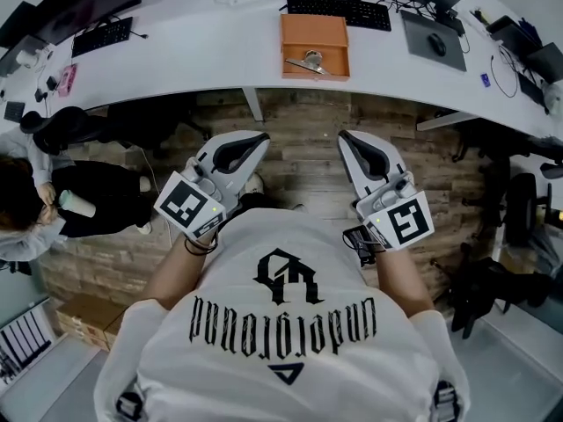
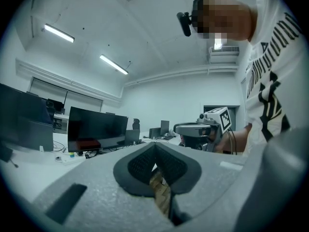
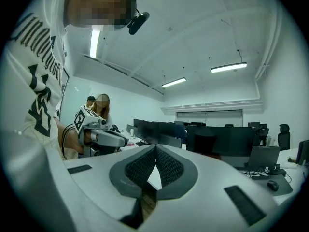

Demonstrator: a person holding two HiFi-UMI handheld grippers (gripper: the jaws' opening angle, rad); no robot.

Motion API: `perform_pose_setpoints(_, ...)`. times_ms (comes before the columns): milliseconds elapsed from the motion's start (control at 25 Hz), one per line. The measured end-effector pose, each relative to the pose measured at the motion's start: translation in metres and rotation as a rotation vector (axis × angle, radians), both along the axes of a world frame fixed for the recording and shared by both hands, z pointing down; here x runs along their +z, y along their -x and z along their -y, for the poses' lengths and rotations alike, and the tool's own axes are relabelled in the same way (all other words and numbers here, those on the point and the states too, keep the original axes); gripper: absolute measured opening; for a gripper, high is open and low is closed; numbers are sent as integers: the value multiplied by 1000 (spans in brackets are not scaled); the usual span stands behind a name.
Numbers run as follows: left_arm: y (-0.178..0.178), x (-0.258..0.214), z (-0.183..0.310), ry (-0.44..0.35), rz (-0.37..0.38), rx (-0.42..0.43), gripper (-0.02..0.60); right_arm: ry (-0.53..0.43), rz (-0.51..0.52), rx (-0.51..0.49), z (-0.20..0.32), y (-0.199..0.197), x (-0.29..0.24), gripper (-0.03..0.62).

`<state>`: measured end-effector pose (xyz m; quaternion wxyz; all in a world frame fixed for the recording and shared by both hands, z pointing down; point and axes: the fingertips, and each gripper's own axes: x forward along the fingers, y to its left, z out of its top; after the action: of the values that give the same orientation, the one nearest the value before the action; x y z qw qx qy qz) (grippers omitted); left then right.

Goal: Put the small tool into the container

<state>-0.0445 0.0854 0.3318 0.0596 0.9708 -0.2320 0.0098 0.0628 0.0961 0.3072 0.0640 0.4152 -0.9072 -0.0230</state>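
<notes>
An orange box-shaped container (image 1: 314,33) sits on the long white desk (image 1: 220,51) ahead of me. A small metal tool (image 1: 310,61) lies at the container's near edge. Both grippers hang over the wooden floor, well short of the desk and close to my body. My left gripper (image 1: 262,137) points toward the desk, and in the left gripper view its pads (image 2: 145,163) meet at the tip with nothing between them. My right gripper (image 1: 346,136) is likewise shut and empty, with its pads (image 3: 166,166) touching in the right gripper view.
Two keyboards (image 1: 339,10), a mouse on a grey pad (image 1: 437,44) and monitors line the desk. A seated person (image 1: 35,205) with a cup is at the left, next to an office chair (image 1: 66,126). Another chair (image 1: 519,205) stands at the right. A cardboard box (image 1: 84,319) lies on the floor.
</notes>
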Motion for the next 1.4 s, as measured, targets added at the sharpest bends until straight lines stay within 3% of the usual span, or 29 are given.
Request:
perform_pose_setpoints(640,-50,-9,-97,-37,16,-25,12,24,36,-51,-103,-38,6,14)
perform_pose_setpoints(1400,-63,-16,-118,-57,4,-21,12,13,48,-38,-122,-54,2,14)
